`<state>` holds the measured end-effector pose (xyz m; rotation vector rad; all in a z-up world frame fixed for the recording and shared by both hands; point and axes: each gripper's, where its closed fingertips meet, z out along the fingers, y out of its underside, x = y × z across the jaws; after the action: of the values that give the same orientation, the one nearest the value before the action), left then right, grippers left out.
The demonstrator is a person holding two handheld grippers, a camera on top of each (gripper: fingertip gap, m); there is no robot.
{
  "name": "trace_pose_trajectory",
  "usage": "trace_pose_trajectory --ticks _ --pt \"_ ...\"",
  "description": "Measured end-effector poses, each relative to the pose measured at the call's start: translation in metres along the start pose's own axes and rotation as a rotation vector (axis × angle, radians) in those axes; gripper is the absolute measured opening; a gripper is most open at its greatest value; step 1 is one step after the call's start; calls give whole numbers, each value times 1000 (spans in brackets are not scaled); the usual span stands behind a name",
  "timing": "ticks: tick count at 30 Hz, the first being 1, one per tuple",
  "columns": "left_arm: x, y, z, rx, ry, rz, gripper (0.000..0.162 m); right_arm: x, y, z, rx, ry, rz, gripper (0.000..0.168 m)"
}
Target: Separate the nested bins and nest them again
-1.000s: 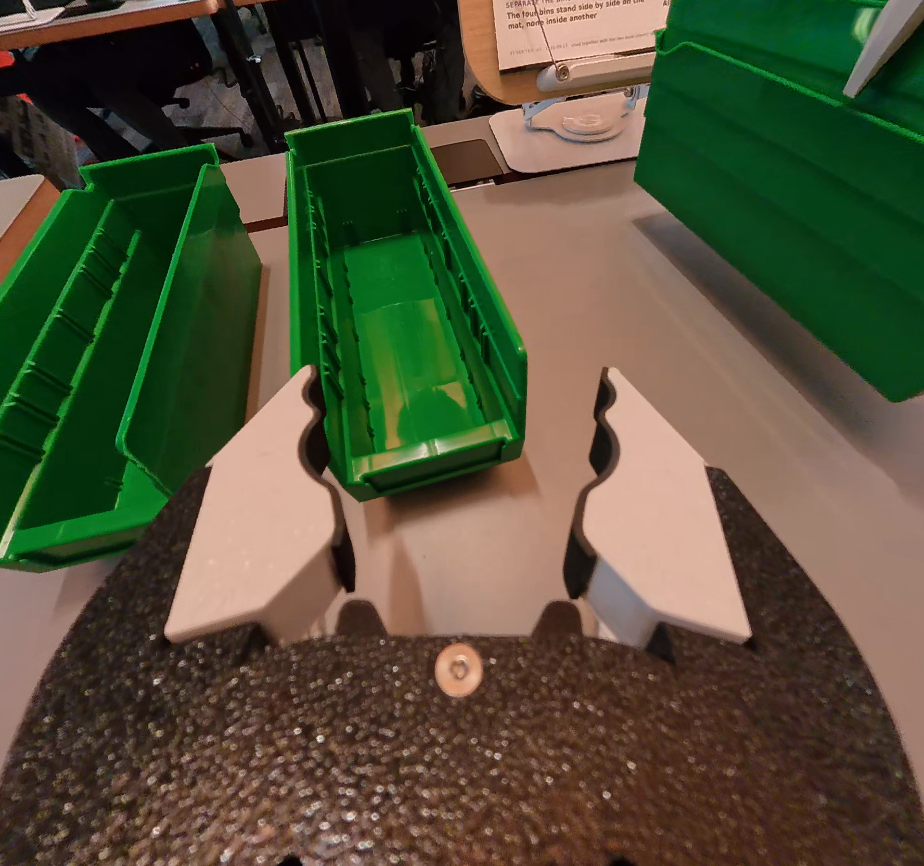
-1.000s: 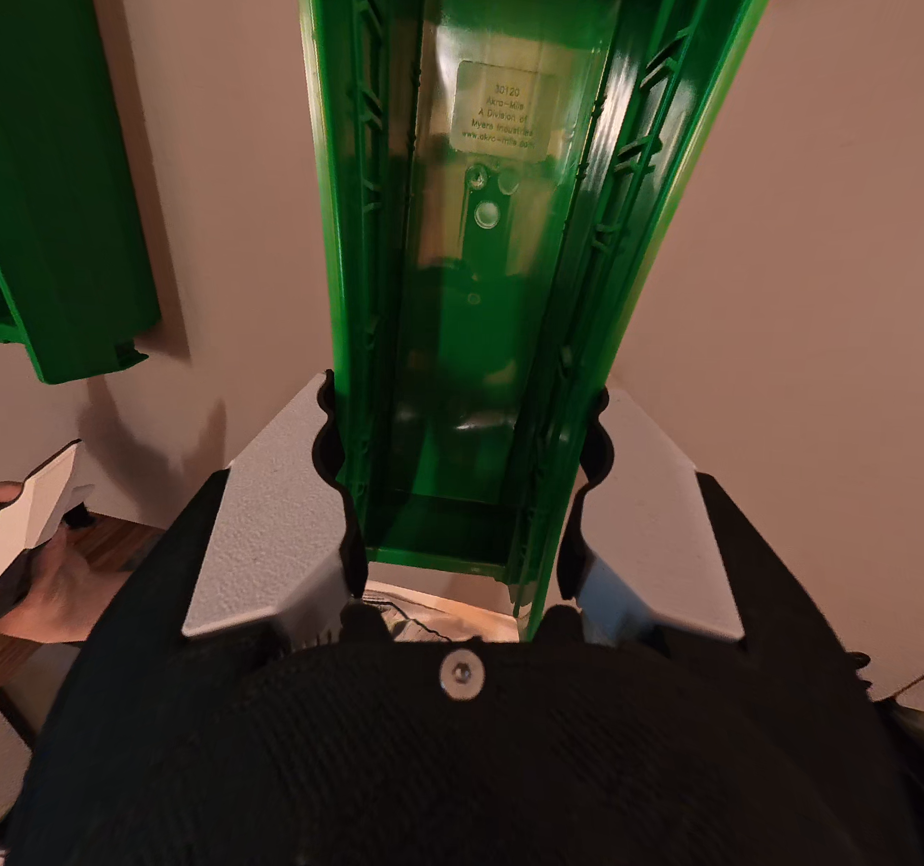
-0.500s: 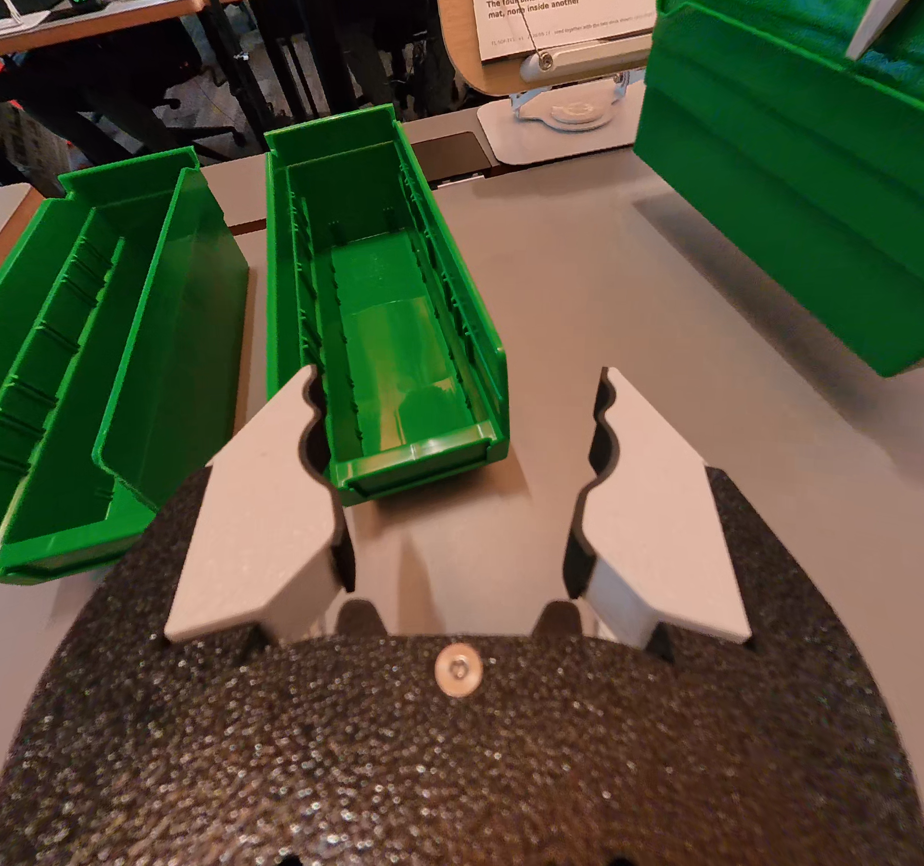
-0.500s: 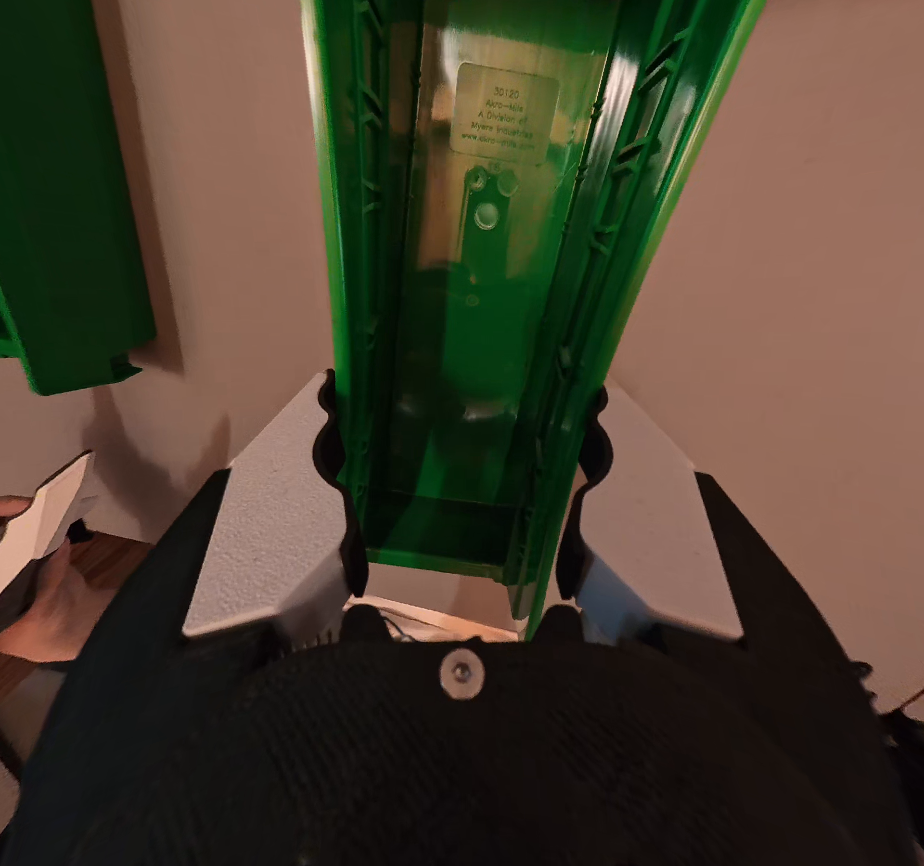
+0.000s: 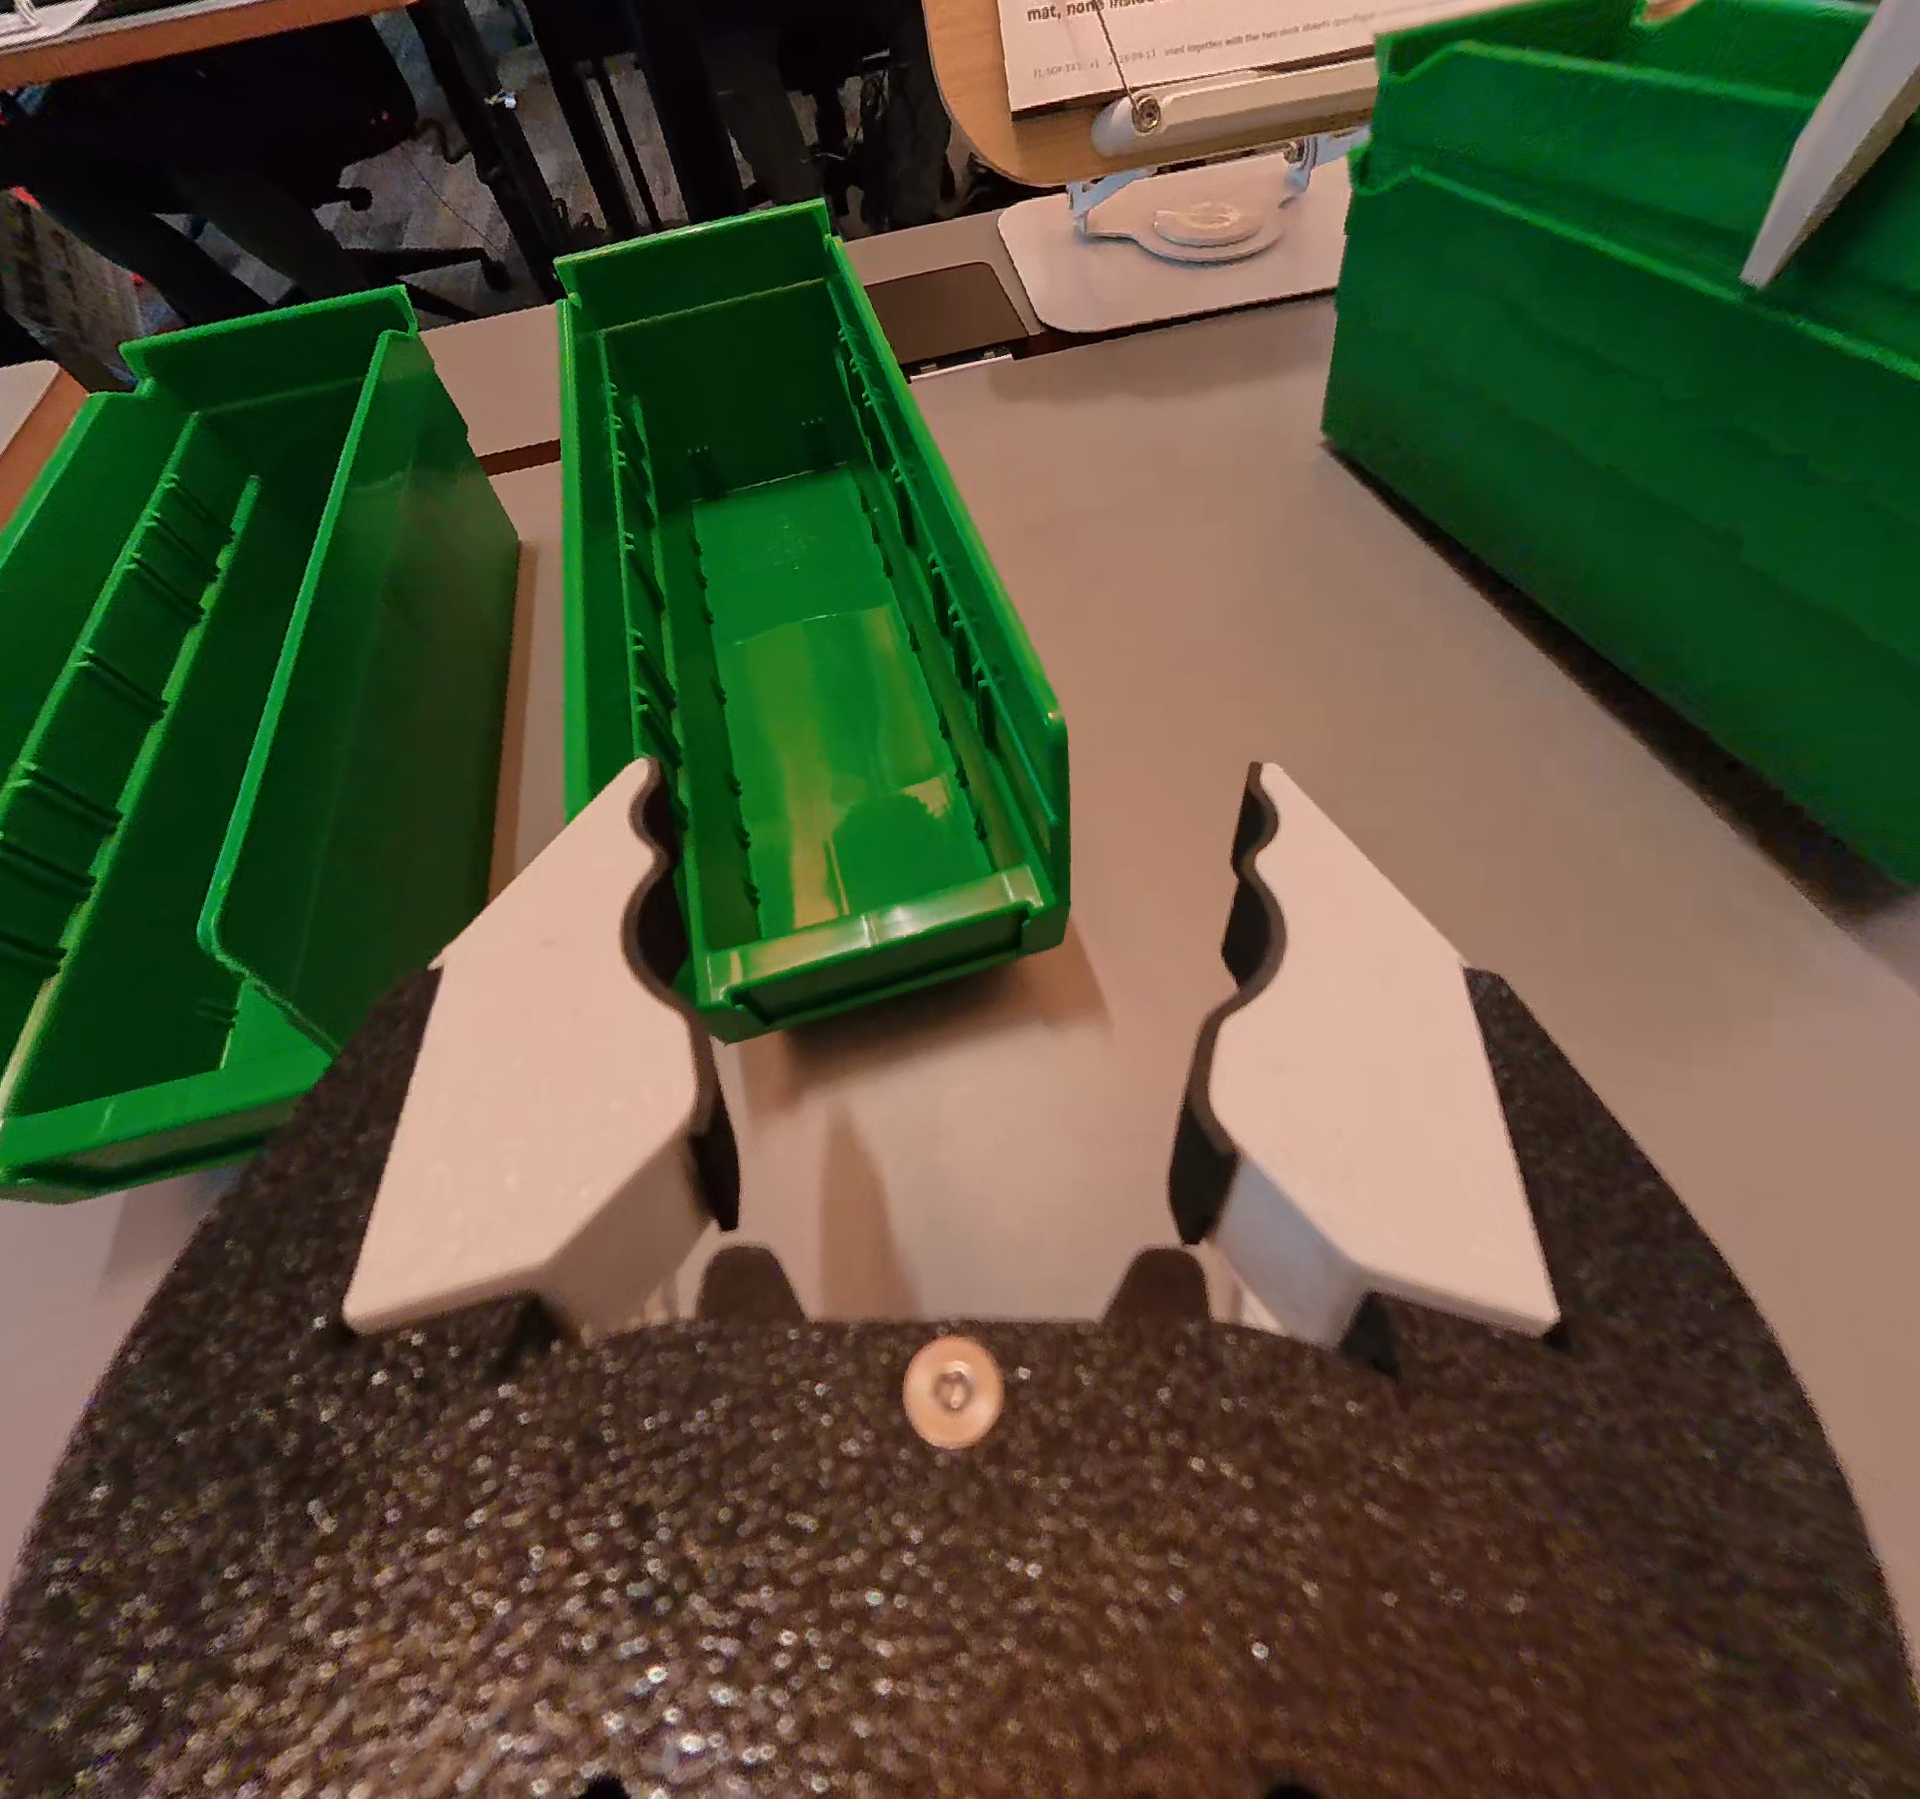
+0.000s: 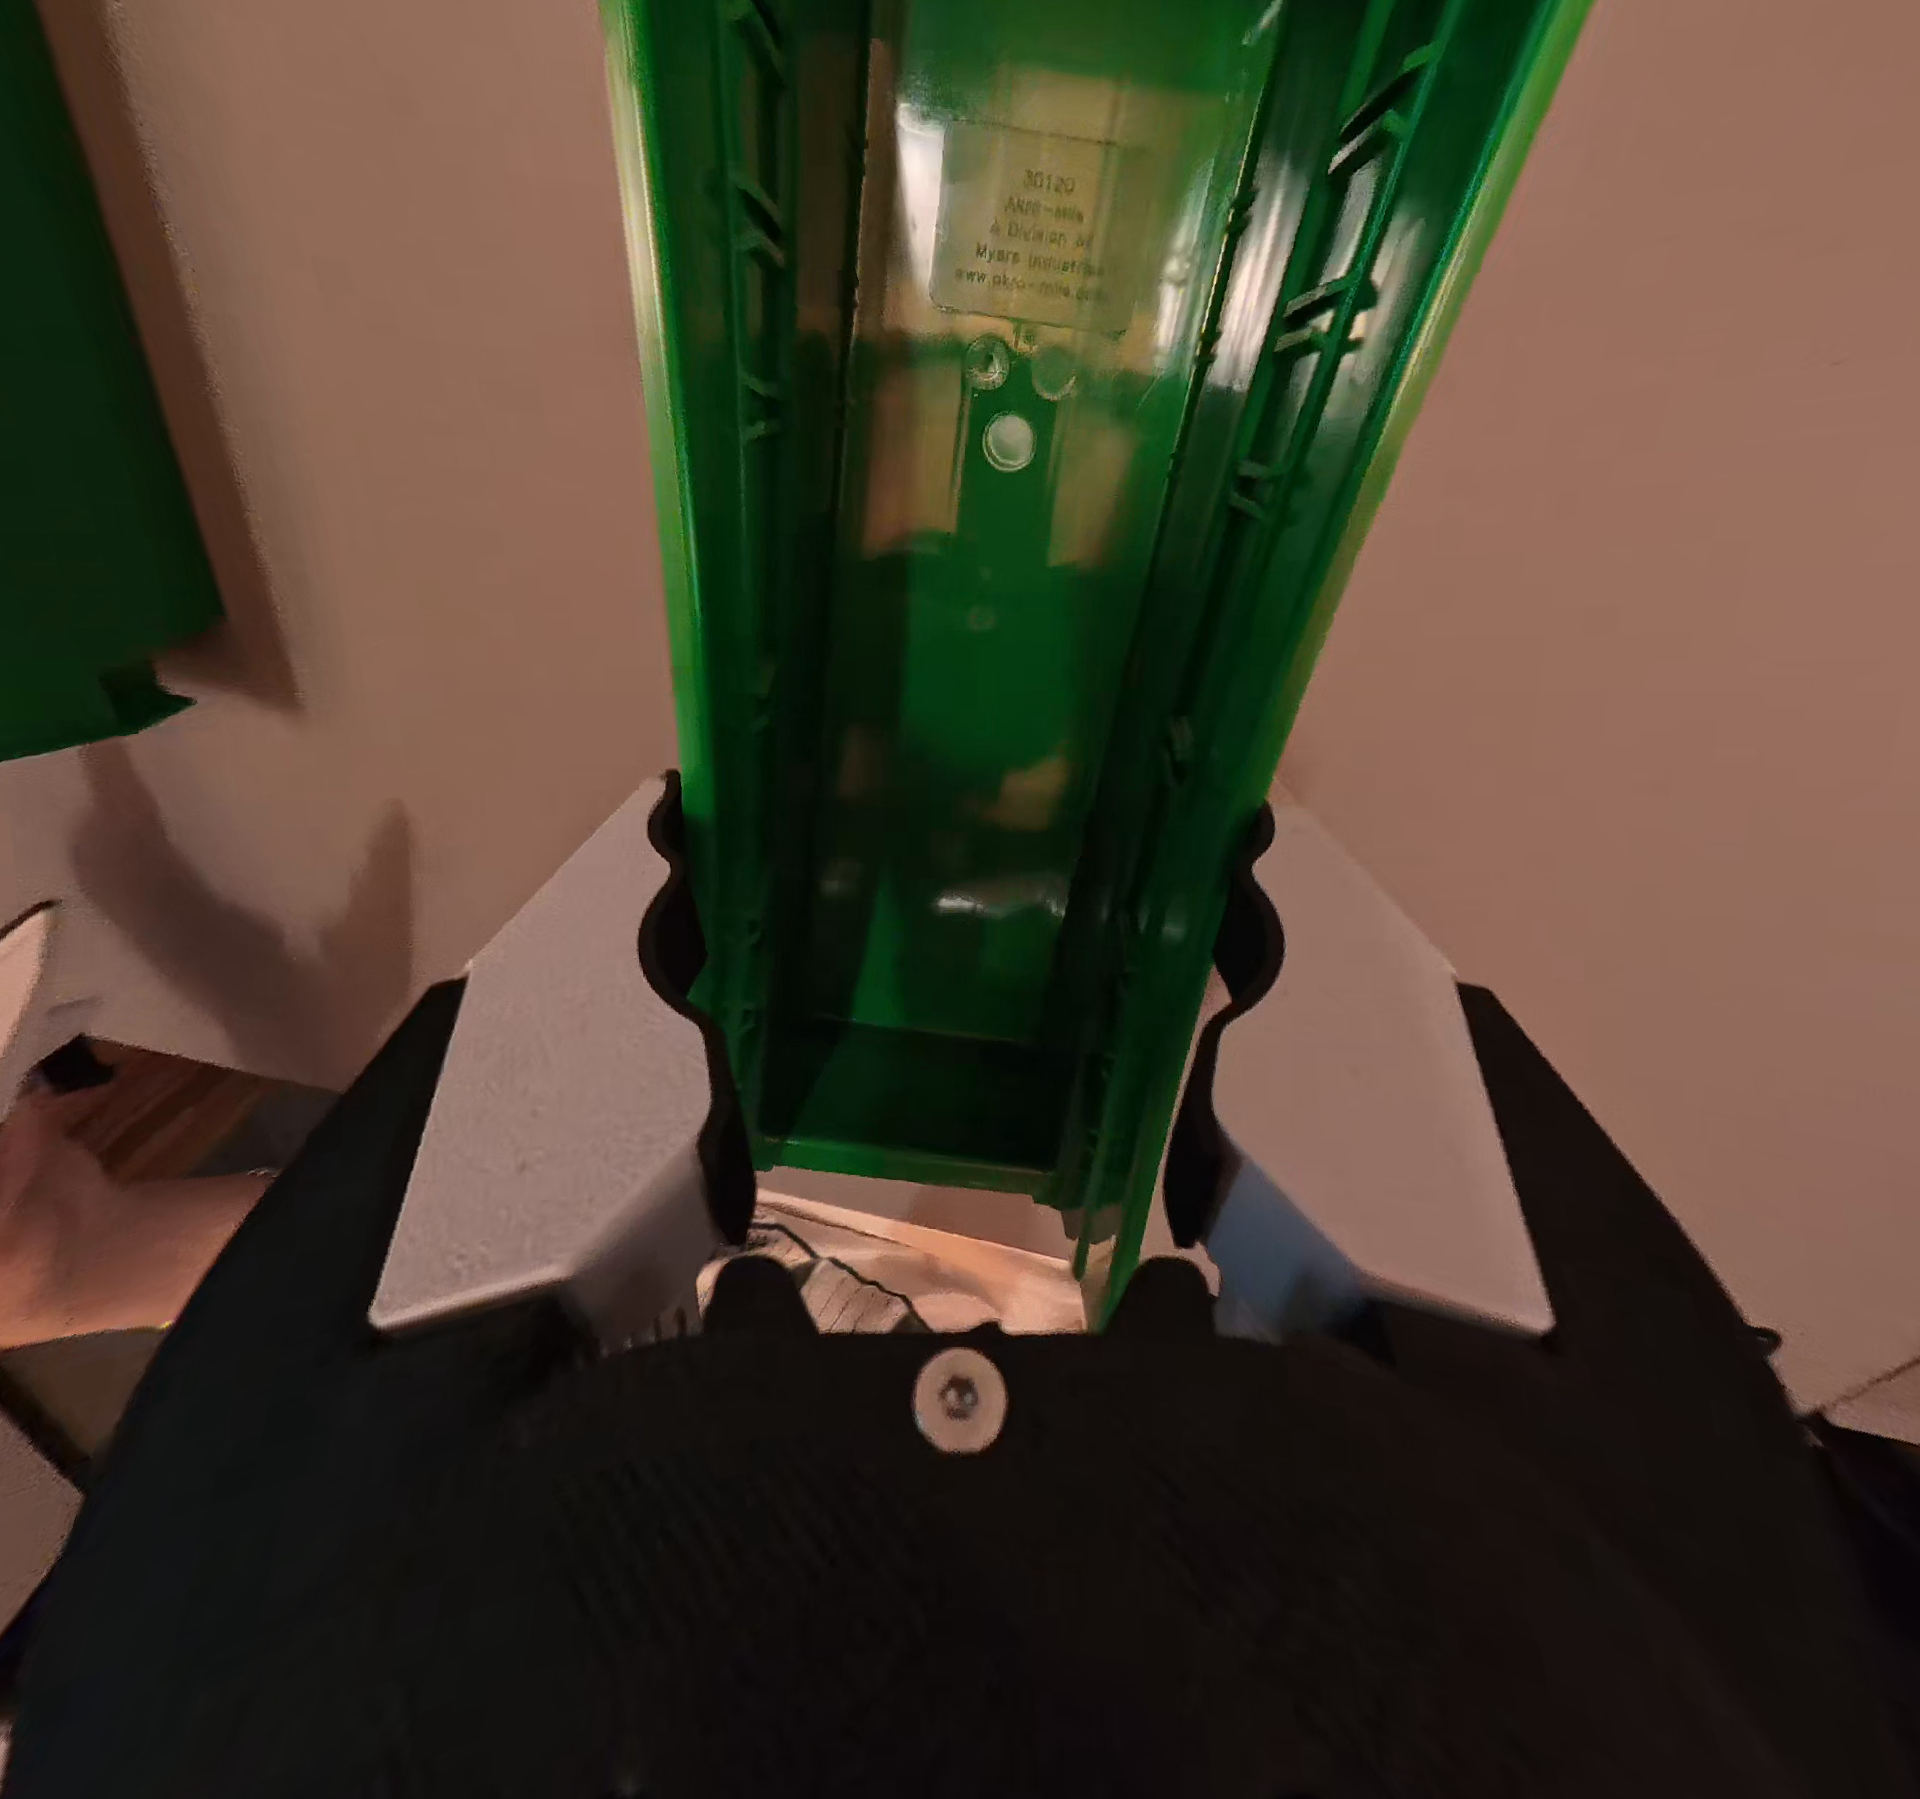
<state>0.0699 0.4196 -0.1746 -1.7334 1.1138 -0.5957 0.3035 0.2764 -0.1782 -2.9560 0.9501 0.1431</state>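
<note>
Green plastic bins are the items under inspection, on a grey table (image 5: 1195,606). In the left wrist view, the left gripper (image 5: 951,980) stands wide open over bare table surface and holds nothing; its left finger (image 5: 540,1053) overlaps the near left corner of the middle bin (image 5: 800,627), and contact cannot be confirmed. That bin sits upright and empty. To its left lies the left bin (image 5: 197,710), apart from it by a narrow gap; its left side is cut off by the frame edge. At far right is the nested stack (image 5: 1621,461), with stepped rims of several bins visible; its right portion is cut off, and the number of bins in it cannot be determined. A grey finger of the right gripper (image 5: 1834,128) crosses the stack's top edge, only partly in frame. Beyond the table stands a clipboard on a stand (image 5: 1195,14), its top cut off.

In the right wrist view, the right gripper (image 6: 961,1011) is closed against both side walls of the stack's top bin (image 6: 1039,502), near its end. The far end of that bin runs out of frame. A blurred corner of another green bin (image 6: 83,502) appears at left. The lower left corner is blurred and hard to make out.
</note>
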Motion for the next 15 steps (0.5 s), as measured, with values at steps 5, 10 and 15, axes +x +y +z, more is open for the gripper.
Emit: trace_pose_trajectory --ticks 5,10,15 --pt "-1 2 1 -7 -2 -2 104 6 4 11 -36 70 14 106" --pt "-3 4 2 -13 1 -11 104 6 5 12 -35 71 43 110" --pt "-5 3 1 -8 -1 -17 105 7 3 13 7 53 34 115"
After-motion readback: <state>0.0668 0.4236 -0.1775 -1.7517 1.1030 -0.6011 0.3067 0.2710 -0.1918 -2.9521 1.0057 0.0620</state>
